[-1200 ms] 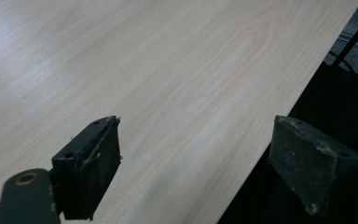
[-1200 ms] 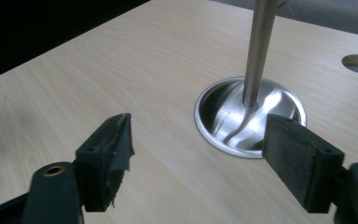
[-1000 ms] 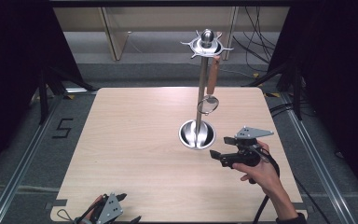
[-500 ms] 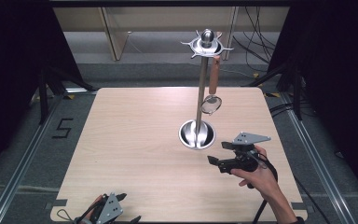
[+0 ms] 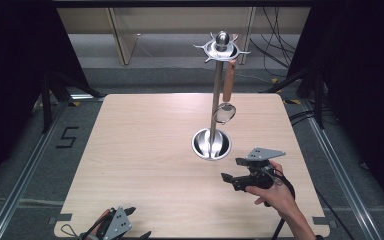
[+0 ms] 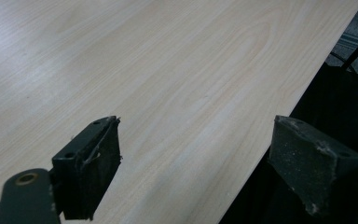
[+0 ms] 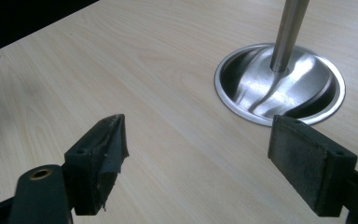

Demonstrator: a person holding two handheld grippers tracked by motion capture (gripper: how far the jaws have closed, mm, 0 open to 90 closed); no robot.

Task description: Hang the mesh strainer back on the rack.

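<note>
Your right gripper (image 5: 231, 170) sat lower right in the high view, jaws apart, empty, just beside the round steel stand base (image 5: 211, 144). That view alone showed the wooden-handled strainer (image 5: 225, 102) hanging from the stand's top. Your left gripper (image 5: 130, 222), bottom edge, jaws apart. Floor marking "5" (image 5: 67, 137).

One readable sign: a dark digit "5" (image 5: 66, 137), marked on the grey floor (image 5: 25, 165) at the left of the high view, just beside the left edge of the worktop (image 5: 145, 150). Drawn in blocky, angular strokes, seen slightly slanted. No other text, label, brand or number legible anywhere: none on the worktop, none in the left gripper view, none in the right gripper view.
</note>
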